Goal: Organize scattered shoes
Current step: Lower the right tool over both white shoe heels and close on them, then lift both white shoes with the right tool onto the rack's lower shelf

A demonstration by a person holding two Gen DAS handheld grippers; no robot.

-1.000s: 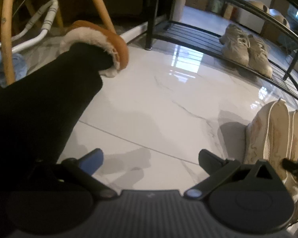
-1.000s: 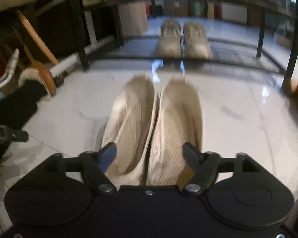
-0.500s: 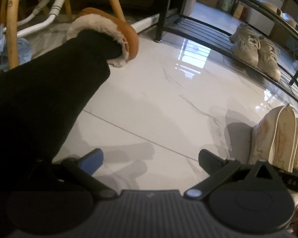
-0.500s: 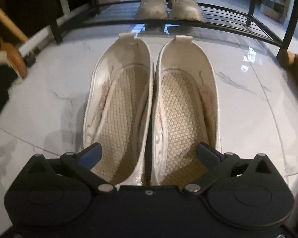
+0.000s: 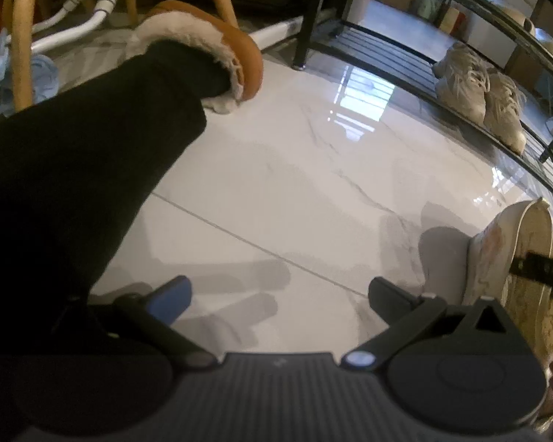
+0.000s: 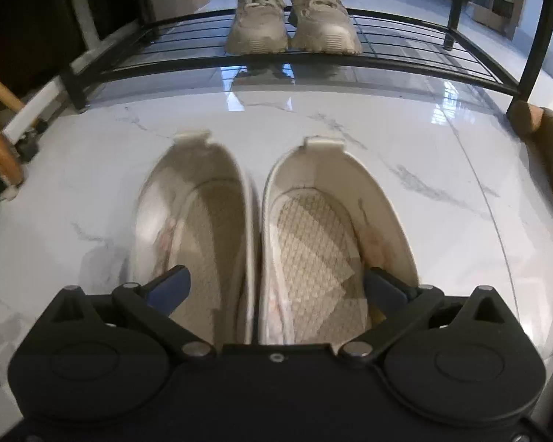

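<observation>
Cream slip-ons (image 6: 272,254) are paired on the white floor (image 6: 405,154), near side of the black rack (image 6: 350,57). Right gripper (image 6: 274,287) is spread wide over both, its jaws just opened, nothing clamped. Left gripper (image 5: 280,293) is held open, empty. Shoes are judged light, soft-walled; the stiffer heel rims are probably best pinched together.

both grippers tilt downward — right gripper (image 6: 274,287) fingers spread wide, left gripper (image 5: 278,294) likewise.
</observation>
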